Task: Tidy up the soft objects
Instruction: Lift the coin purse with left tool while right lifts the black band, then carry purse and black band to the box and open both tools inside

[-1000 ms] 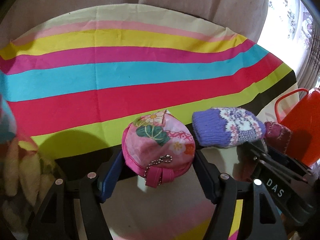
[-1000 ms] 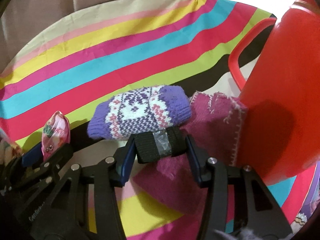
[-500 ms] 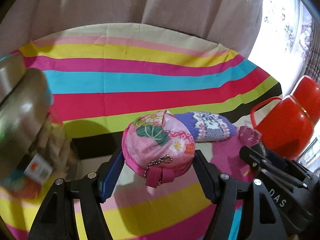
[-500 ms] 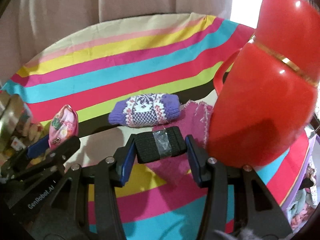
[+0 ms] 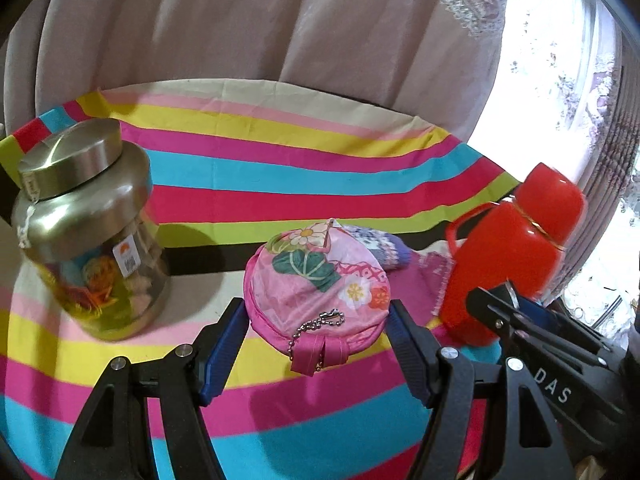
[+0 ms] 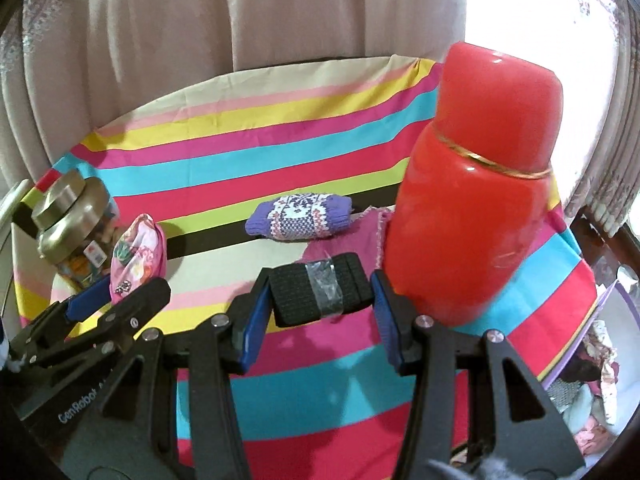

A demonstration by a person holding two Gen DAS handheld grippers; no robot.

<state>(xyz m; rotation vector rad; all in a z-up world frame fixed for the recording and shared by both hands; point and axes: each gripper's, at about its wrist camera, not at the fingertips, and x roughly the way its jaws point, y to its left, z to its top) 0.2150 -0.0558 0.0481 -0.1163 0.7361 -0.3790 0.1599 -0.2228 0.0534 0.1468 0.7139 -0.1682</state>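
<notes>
1. In my left gripper [image 5: 318,334] I had the round pink floral pouch [image 5: 320,286] clamped between both blue pads, jaws fairly wide around it, its ball chain hanging at centre frame.
2. In my right gripper [image 6: 320,300] I held the black taped elastic roll [image 6: 320,294], pads pressed on its two ends, at lower centre of that view.
3. Against a second earlier, both views had pulled up and back: the striped tablecloth [image 5: 280,176] shrank, and the steel-lidded glass jar [image 5: 88,232] at left and the whole red thermos [image 6: 472,184] at right came into view. Both grips looked unchanged.
4. The purple knitted mitten [image 6: 300,216] and the magenta cloth [image 6: 344,240] lay on the table just left of the thermos, now clear of my fingers instead of right at the tips.
5. I judged two soft items lifted and ready to carry. A bin of fabrics [image 6: 592,392] at lower right looked a likely destination, though I couldn't confirm that.
</notes>
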